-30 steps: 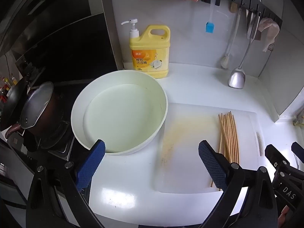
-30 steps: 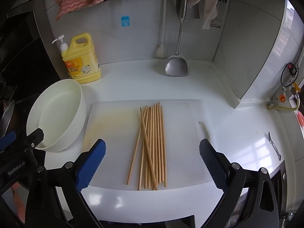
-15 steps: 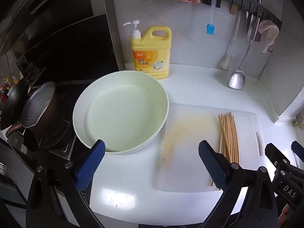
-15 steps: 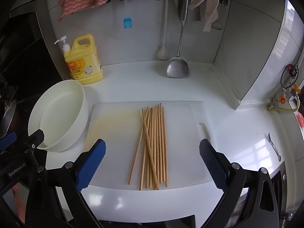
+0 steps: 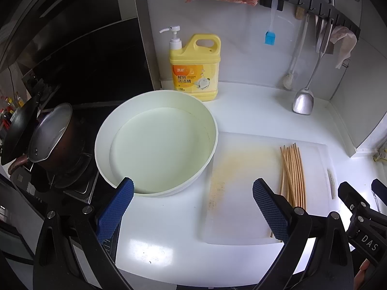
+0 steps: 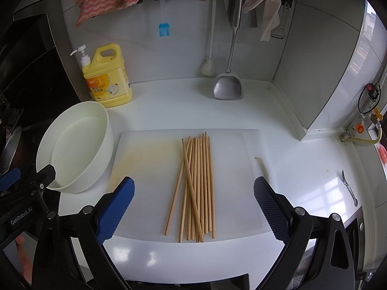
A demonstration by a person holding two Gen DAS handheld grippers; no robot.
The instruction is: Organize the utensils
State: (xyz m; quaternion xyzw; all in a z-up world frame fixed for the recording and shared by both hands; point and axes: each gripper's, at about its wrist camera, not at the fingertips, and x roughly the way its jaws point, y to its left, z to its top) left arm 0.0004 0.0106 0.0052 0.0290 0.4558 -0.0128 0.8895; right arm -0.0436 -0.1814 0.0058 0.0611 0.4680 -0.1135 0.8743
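Note:
Several wooden chopsticks (image 6: 197, 186) lie side by side on a white cutting board (image 6: 150, 159), one crossing the others at a slant. My right gripper (image 6: 193, 205) hovers open above their near ends, holding nothing. In the left wrist view the chopsticks (image 5: 291, 171) sit on the right part of the board (image 5: 241, 193). My left gripper (image 5: 192, 207) is open and empty over the counter, between the white round basin (image 5: 154, 142) and the board. The basin (image 6: 77, 145) holds shallow water.
A yellow dish-soap jug (image 6: 106, 77) stands at the back wall. A metal spatula (image 6: 227, 87), a brush (image 6: 208, 67), a blue silicone brush (image 6: 164, 29) and cloths hang from a rail. A pot (image 5: 48, 137) sits on the stove at left. A small fork (image 6: 348, 187) lies right.
Both views have shifted slightly, with the scene sliding down a little in frame. The chopsticks and basin have not moved. Both grippers stay open.

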